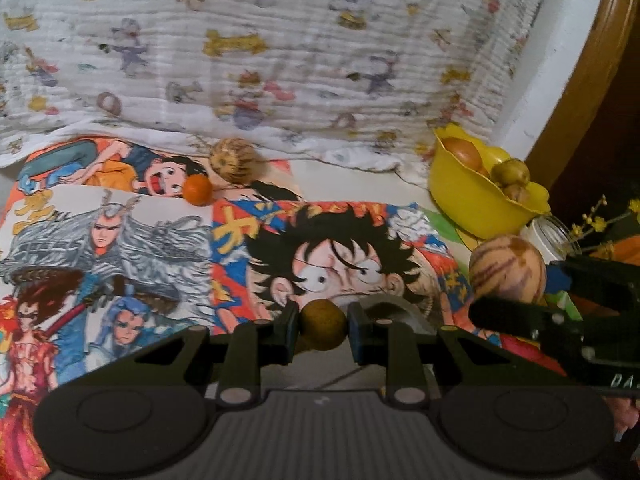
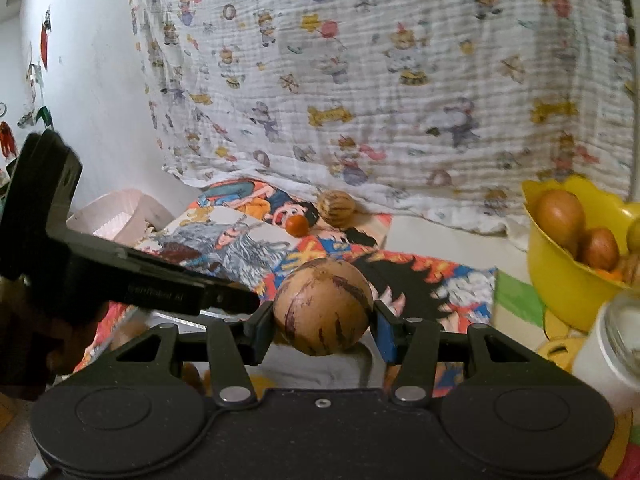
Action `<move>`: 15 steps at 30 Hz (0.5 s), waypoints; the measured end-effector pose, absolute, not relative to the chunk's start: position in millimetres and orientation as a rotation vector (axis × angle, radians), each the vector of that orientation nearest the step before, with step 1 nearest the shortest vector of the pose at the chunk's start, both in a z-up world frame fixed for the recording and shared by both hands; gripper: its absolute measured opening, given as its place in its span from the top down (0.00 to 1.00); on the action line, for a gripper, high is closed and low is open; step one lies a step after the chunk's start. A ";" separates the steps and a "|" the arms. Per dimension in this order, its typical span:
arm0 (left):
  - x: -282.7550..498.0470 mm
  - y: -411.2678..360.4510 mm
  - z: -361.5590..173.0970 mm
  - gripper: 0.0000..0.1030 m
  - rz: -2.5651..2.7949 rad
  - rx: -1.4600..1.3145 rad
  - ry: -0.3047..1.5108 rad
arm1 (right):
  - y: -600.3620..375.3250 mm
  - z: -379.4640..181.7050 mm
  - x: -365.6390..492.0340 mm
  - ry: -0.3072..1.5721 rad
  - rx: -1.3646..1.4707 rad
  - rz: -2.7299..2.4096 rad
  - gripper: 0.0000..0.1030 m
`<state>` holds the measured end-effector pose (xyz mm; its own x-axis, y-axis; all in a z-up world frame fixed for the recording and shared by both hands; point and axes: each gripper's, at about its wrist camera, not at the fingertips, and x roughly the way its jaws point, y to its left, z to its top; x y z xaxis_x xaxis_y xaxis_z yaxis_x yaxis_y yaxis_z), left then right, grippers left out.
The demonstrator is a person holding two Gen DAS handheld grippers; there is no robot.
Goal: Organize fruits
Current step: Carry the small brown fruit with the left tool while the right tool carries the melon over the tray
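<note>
My left gripper (image 1: 323, 330) is shut on a small round brown fruit (image 1: 323, 325), held above the cartoon posters. My right gripper (image 2: 323, 320) is shut on a large tan fruit with dark purple streaks (image 2: 323, 306); it also shows in the left wrist view (image 1: 507, 270), to the right of the left gripper. A yellow bowl (image 1: 466, 196) (image 2: 560, 292) at the right holds several brown and yellow fruits. A second streaked fruit (image 1: 234, 160) (image 2: 337, 208) and a small orange fruit (image 1: 197, 189) (image 2: 297, 225) lie on the posters by the hanging cloth.
Cartoon posters (image 1: 160, 240) cover the surface. A printed white cloth (image 1: 280, 40) hangs behind. A glass jar with a white band (image 2: 616, 344) stands next to the bowl, with yellow flowers (image 1: 600, 220) beside it. A pale pink box (image 2: 120, 216) sits at the far left.
</note>
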<state>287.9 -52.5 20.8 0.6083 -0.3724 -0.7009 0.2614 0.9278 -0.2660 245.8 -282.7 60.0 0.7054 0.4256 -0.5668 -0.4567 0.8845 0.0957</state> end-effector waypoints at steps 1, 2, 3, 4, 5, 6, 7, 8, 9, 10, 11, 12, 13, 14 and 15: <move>288.0 -56.7 19.3 0.73 -0.371 -0.137 0.846 | -286.4 57.1 242.8 0.621 -0.052 0.487 0.49; 288.2 -61.1 17.5 0.73 -0.376 -0.134 0.852 | -289.7 53.8 239.3 0.626 -0.052 0.485 0.49; 288.5 -64.8 15.9 0.73 -0.382 -0.133 0.858 | -292.7 50.9 236.6 0.631 -0.053 0.485 0.49; 288.9 -68.4 14.0 0.73 -0.387 -0.131 0.865 | -295.3 47.6 233.4 0.637 -0.055 0.487 0.49; 289.1 -71.5 12.3 0.73 -0.392 -0.128 0.872 | -297.7 43.7 229.6 0.647 -0.058 0.490 0.49; 289.5 -75.4 10.2 0.73 -0.398 -0.123 0.880 | -298.8 40.0 227.1 0.657 -0.061 0.493 0.49; 289.3 -78.2 8.6 0.73 -0.404 -0.118 0.885 | -299.6 36.2 223.4 0.666 -0.064 0.497 0.49; 289.7 -81.3 6.8 0.73 -0.409 -0.114 0.891 | -300.0 32.3 219.4 0.676 -0.068 0.502 0.49; 290.3 -84.6 4.6 0.73 -0.415 -0.110 0.900 | -299.5 28.3 215.2 0.685 -0.073 0.505 0.49; 290.8 -87.3 2.7 0.73 -0.419 -0.109 0.907 | -299.2 24.1 211.2 0.694 -0.075 0.510 0.49; 291.4 -90.1 0.4 0.73 -0.424 -0.107 0.916 | -299.2 20.4 208.0 0.703 -0.074 0.515 0.49; 292.3 -92.4 -1.6 0.73 -0.426 -0.105 0.925 | -298.7 16.7 204.7 0.710 -0.074 0.520 0.49; 292.9 -94.2 -3.3 0.73 -0.428 -0.101 0.931 | -298.1 13.9 202.4 0.716 -0.077 0.524 0.49; 293.5 -96.0 -5.3 0.73 -0.429 -0.096 0.939 | -297.3 11.0 199.8 0.720 -0.086 0.525 0.49; 294.0 -97.3 -6.8 0.73 -0.429 -0.092 0.945 | -296.1 8.5 197.2 0.723 -0.096 0.528 0.49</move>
<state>294.0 -97.3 -6.8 0.5084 -0.3954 -0.7650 0.3157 0.9121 -0.2616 197.2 -296.1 8.5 0.6257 0.4267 -0.6530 -0.4917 0.8656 0.0945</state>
